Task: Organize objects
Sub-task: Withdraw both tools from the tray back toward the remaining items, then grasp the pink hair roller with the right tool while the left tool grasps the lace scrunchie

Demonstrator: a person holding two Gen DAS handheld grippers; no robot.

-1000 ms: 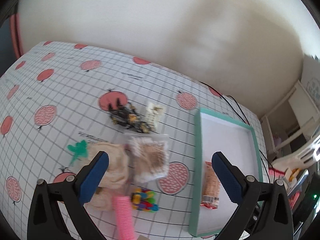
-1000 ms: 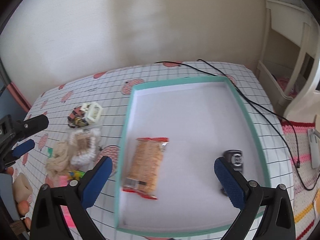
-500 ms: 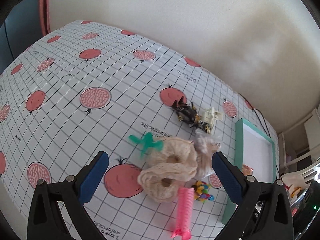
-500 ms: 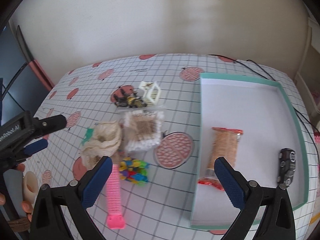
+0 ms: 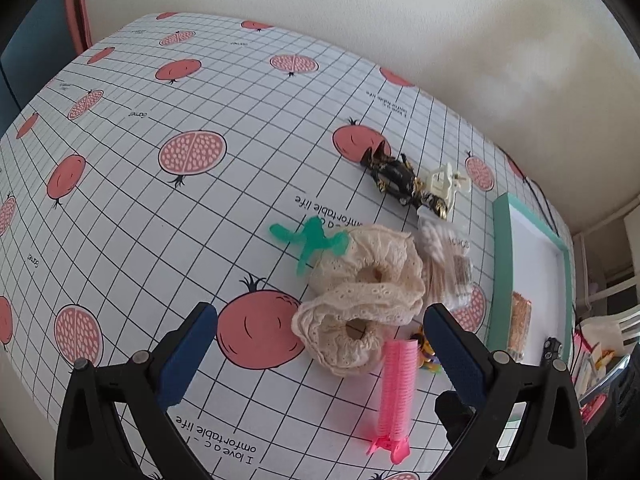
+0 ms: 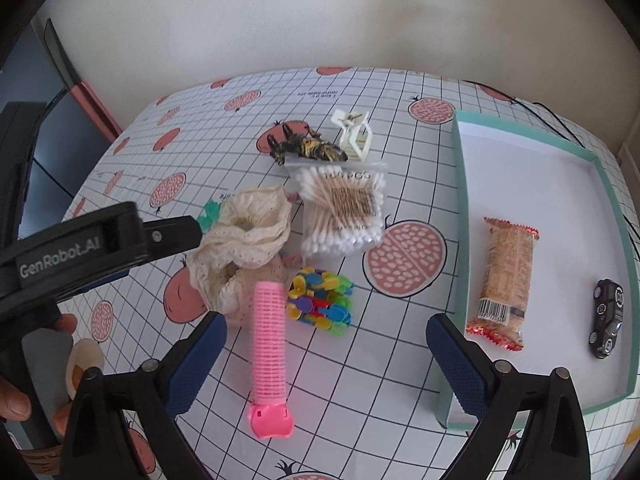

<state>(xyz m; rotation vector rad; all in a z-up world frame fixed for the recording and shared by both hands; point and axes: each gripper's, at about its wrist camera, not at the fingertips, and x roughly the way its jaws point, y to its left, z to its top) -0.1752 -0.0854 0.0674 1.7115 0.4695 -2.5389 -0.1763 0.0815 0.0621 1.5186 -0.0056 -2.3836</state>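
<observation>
A pile of small objects lies on the pomegranate-print tablecloth [image 6: 400, 360]: cream lace scrunchies [image 6: 244, 244] [image 5: 360, 292], a pink hair roller [image 6: 269, 356] [image 5: 394, 392], a heap of coloured clips [image 6: 320, 300], a bag of cotton swabs [image 6: 340, 208], a black-and-gold hair clip [image 6: 308, 148] [image 5: 394, 176], a white claw clip [image 6: 354, 136] and a green clip [image 5: 310, 240]. The teal-rimmed white tray [image 6: 460, 200] holds a snack bar [image 6: 506, 280] and a black toy car [image 6: 606, 322]. My left gripper [image 5: 320, 360] is open just before the scrunchies. My right gripper [image 6: 326, 356] is open above the roller and coloured clips.
A black cable [image 6: 560, 120] runs over the table behind the tray. The person's hand [image 6: 16, 400] holds the left gripper body [image 6: 80, 252] at the left of the right wrist view. A plain wall stands behind the table.
Both grippers have swung left, away from the tray and toward the pile. The left one has come closer to the scrunchies. Both stay open and empty.
</observation>
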